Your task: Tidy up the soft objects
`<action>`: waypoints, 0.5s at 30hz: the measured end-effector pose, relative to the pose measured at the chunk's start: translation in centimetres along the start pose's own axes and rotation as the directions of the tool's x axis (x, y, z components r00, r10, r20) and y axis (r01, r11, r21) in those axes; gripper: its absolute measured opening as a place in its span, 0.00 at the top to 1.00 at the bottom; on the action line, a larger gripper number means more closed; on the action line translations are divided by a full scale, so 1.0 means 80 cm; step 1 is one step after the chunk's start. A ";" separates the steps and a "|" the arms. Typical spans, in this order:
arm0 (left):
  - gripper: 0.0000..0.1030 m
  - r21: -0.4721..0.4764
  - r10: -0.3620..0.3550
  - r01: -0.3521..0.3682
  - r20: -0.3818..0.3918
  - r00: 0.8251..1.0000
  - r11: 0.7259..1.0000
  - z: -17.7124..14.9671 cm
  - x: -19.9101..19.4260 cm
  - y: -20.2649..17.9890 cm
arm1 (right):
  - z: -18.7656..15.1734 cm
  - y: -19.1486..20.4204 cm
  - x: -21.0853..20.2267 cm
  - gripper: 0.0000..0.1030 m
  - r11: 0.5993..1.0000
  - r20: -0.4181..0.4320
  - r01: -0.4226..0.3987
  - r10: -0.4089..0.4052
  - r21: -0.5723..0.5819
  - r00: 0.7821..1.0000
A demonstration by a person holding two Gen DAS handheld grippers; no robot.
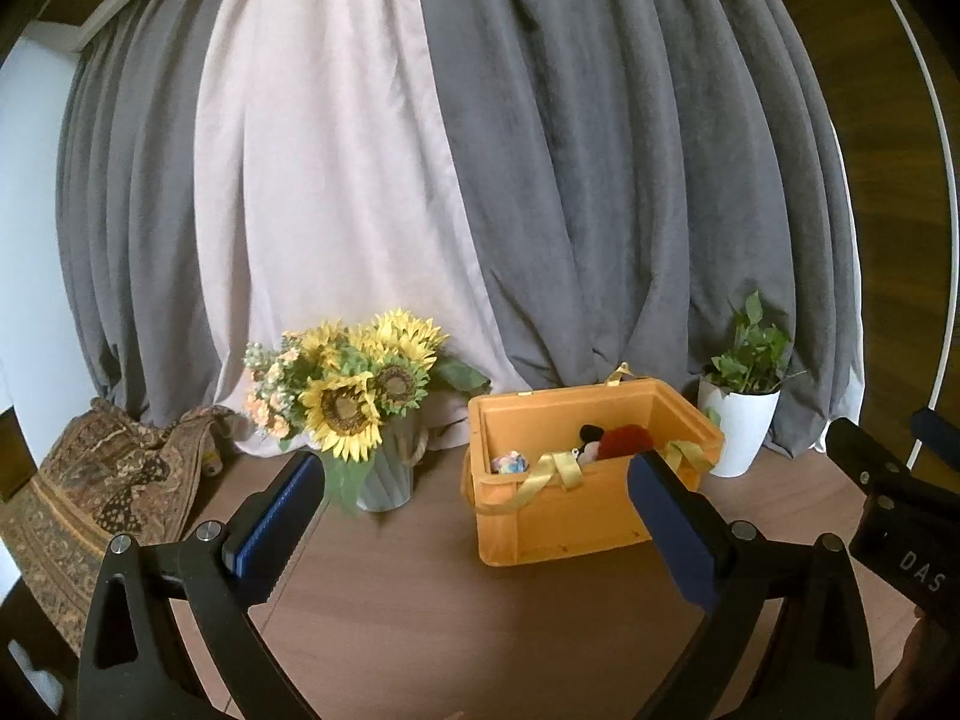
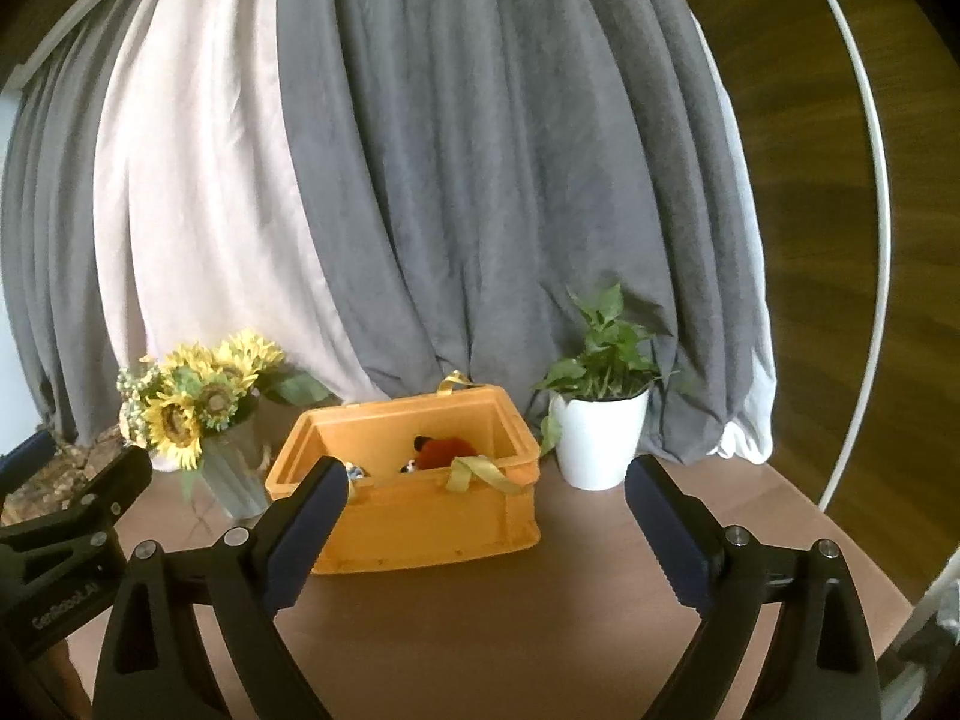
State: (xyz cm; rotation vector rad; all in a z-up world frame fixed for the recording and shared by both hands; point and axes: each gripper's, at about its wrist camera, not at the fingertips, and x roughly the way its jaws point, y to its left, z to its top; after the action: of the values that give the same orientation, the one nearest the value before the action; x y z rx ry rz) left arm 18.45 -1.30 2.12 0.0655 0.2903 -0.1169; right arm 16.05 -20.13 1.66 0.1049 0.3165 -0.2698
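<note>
Both tongs wide open and empty, left tongs [image 1: 474,516] and right tongs [image 2: 486,525] hovering over the desk [image 2: 480,630], orange box [image 2: 414,516] with soft toys [image 2: 447,450] straight ahead mid-frame, long side facing, about equally near both.

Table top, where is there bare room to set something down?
The table is bare in front of the orange bin, between it and both open hand-held grippers. A narrower gap lies between bin and sunflower vase. The back is crowded: vase, bin, white plant pot.
</note>
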 end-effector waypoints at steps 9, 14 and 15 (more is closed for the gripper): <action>0.00 -0.022 0.004 -0.005 -0.004 1.000 1.000 -0.021 -0.063 -0.005 | -0.009 -0.018 -0.061 0.08 1.000 0.025 -0.009 0.009 -0.018 1.000; 0.00 -0.024 0.005 -0.005 -0.009 1.000 1.000 -0.035 -0.102 -0.007 | -0.020 -0.027 -0.098 0.08 0.999 0.035 -0.021 0.022 -0.025 0.999; 0.00 -0.023 0.007 -0.007 -0.008 1.000 1.000 -0.037 -0.109 -0.007 | -0.023 -0.029 -0.104 0.08 0.999 0.035 -0.023 0.024 -0.023 0.999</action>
State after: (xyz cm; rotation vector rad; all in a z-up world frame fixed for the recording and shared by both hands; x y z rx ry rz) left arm 9.25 -0.73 1.80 0.0442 0.2992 -0.1064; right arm 7.28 -20.05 2.48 0.0812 0.2830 -0.2443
